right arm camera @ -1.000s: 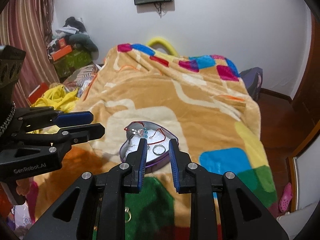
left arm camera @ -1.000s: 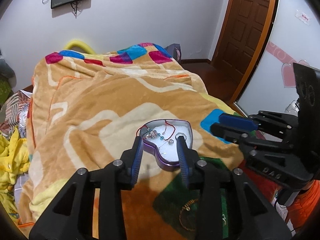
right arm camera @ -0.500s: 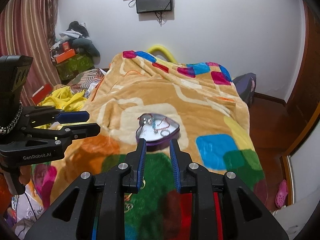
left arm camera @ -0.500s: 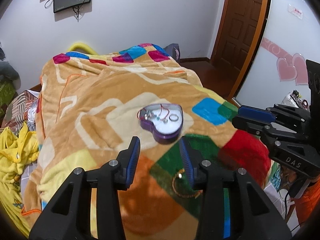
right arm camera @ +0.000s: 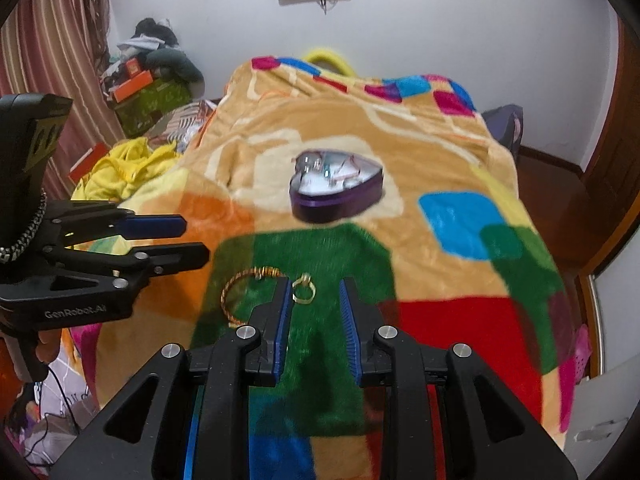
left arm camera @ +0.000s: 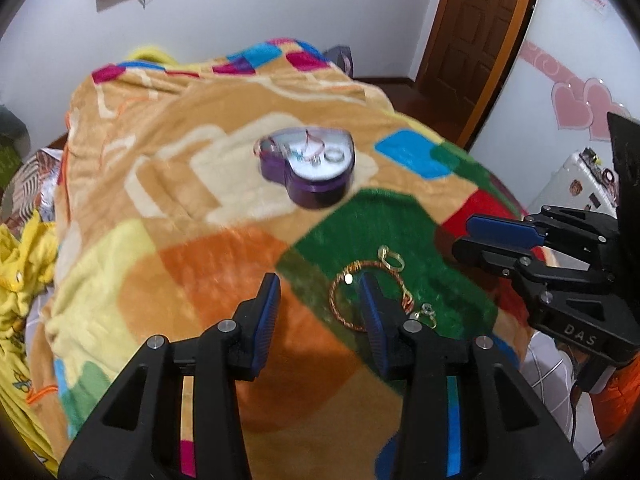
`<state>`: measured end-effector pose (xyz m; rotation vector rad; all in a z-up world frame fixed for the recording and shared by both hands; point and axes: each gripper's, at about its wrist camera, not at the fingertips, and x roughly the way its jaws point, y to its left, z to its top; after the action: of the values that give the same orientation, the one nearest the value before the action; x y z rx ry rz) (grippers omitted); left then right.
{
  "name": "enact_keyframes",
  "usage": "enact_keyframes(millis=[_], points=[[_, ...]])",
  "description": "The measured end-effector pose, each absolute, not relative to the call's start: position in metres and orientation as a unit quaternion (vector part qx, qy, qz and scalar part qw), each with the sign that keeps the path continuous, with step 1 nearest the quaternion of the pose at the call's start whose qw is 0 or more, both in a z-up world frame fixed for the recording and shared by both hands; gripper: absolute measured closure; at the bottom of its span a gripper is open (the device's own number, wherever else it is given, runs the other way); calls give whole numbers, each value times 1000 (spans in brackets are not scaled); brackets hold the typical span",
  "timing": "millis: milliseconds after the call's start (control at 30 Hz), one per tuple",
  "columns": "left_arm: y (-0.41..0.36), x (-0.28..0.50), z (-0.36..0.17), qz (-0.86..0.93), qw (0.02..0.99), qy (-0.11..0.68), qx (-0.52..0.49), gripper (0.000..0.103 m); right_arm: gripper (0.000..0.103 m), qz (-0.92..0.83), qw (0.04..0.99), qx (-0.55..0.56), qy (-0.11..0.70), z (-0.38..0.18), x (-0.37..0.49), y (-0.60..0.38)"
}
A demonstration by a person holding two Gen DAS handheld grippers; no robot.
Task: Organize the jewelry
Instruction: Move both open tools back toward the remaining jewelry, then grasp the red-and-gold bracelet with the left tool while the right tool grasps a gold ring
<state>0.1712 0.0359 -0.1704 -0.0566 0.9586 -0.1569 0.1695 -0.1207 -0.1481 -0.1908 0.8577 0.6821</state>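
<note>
Reading "GenRobot.AI" on left hand-held gripper (right arm camera: 168, 240), "DAS" on right hand-held gripper (left arm camera: 476, 236)

Purple heart tin (left arm camera: 310, 168), open w/ jewelry inside; gold bangle (left arm camera: 347, 298) & gold ring (right arm camera: 304, 293) lie nearer on blanket's green patch.

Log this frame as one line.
left gripper: open, empty | right gripper: open, empty | gold bangle, gold ring: on blanket's green patch | heart-shaped tin: open, jewelry inside

Blurred heart-shaped box (left arm camera: 307, 168), apparently holding jewelry.
</note>
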Motion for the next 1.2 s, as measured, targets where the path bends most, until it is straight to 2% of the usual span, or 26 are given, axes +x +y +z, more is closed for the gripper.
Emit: enact_keyframes(millis=[233,500,1000,1200], points=[[23,187,-199,-86,869,487,-4,63,81,326,826,-106,447,-180,171,-119],[13,199,-218,-101,865,491,14,64,81,333,819,-98,457,-189,177,-121],[22,207,-219,-108,865,491,5,92,77,349,817,-95,449,-195,188,-110],[28,206,-213,-100,868,486,-6,93,75,351,818,-100,444,-196,193,-103]])
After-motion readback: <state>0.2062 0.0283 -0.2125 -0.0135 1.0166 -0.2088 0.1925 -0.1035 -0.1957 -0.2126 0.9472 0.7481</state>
